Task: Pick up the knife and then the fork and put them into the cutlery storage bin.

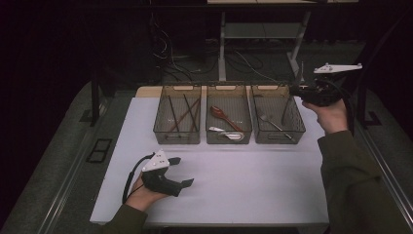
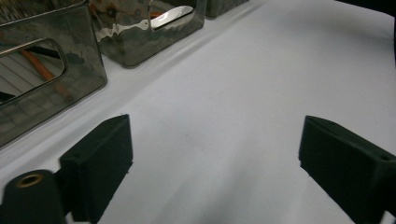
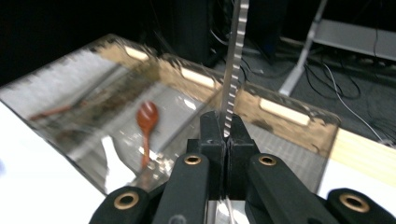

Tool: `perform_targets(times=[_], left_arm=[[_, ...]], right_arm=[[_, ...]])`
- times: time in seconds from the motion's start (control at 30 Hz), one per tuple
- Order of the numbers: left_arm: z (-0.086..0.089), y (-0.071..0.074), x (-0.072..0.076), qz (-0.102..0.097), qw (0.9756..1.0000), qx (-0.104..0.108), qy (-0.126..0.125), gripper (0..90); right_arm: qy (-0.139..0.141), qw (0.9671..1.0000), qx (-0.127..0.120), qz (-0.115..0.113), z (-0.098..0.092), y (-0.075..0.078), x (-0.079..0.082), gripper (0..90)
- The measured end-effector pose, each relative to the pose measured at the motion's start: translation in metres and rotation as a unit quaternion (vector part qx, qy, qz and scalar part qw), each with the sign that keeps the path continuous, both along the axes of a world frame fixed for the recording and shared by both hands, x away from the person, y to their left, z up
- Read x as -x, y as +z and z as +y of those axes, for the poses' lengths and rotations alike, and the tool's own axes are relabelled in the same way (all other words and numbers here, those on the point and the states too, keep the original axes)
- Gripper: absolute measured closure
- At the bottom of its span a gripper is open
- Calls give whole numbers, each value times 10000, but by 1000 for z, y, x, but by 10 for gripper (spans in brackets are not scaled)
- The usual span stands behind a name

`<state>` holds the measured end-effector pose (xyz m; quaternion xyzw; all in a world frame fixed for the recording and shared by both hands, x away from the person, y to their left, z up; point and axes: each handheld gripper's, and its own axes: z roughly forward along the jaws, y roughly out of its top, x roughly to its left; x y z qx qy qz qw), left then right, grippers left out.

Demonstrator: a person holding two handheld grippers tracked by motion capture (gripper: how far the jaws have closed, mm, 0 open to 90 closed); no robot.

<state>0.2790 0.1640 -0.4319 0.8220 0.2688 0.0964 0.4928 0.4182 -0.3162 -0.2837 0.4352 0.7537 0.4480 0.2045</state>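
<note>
High view: right gripper (image 1: 298,89) hangs over the right bin (image 1: 277,115) at the surface's far edge, knife (image 1: 302,73) upright, likely for sorting. Left gripper view: left gripper (image 2: 215,154) spread, empty, low over the surface (image 2: 261,74). Right gripper view: jaws pinch the serrated knife (image 3: 233,60).

The left claw (image 1: 181,171) lies low with jaws spread wide, while the right claw (image 1: 295,89) is raised, jaws clamped together.

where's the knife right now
The knife is clamped upright in the right tongs, blade pointing up. In the high view it is at the right, above the far corner of the right-hand bin, which holds a fork.
</note>
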Motion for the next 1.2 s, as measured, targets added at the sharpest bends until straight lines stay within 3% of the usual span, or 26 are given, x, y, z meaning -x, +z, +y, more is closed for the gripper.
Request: perform_targets(times=[0.13, 0.4, 0.63, 1.07, 1.2], left_arm=[[-1, 0, -1, 0, 10000, 10, 60, 0], [-1, -1, -1, 50, 9999, 53, 72, 0], [-1, -1, -1, 59, 9999, 68, 61, 0], [-1, 0, -1, 59, 10000, 38, 31, 0], [-2, -1, -1, 78, 10000, 22, 7, 0]], right_arm=[[-41, 9994, 194, 293, -5, -13, -13, 883], [7, 9954, 556, 780, -10, -33, -26, 883], [58, 9898, 819, 1167, -8, -45, -30, 883], [-25, 9921, 618, 1093, 1, -64, -51, 881], [11, 9904, 775, 1146, 14, -76, -64, 879]])
